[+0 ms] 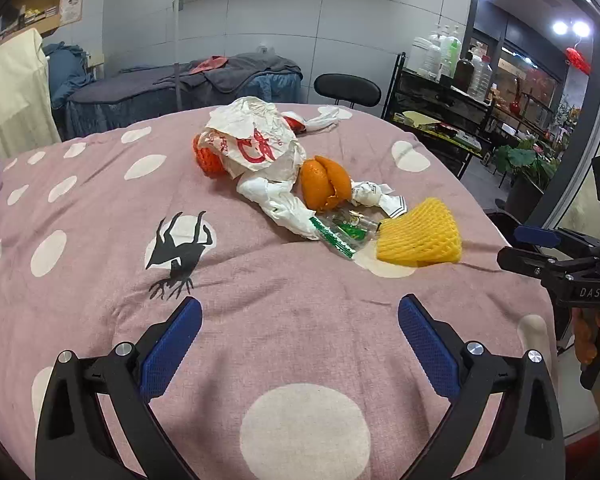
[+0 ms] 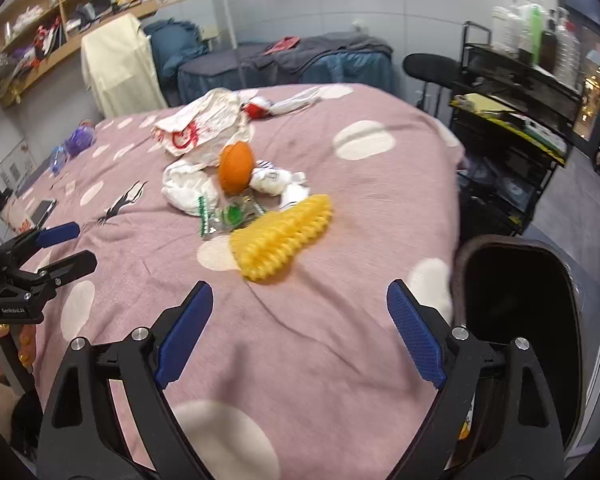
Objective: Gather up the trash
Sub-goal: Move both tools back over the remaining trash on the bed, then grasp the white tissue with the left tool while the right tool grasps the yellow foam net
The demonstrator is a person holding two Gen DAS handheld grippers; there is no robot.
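Hovering over the pink bedspread [image 1: 284, 320], the left gripper [image 1: 300, 320] and right gripper [image 2: 300, 308] are held wide, empty; the trash pile sits far, orange peel [image 1: 324, 184] beside yellow foam net [image 1: 420, 240].

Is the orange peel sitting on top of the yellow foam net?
No, the orange peel lies on the bedspread behind the yellow foam net.

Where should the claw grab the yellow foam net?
Probably the near narrow edge of the yellow foam net, coming from above with the right claw. It lies flat on the bed cover, squashy and clear of the wrappers there.
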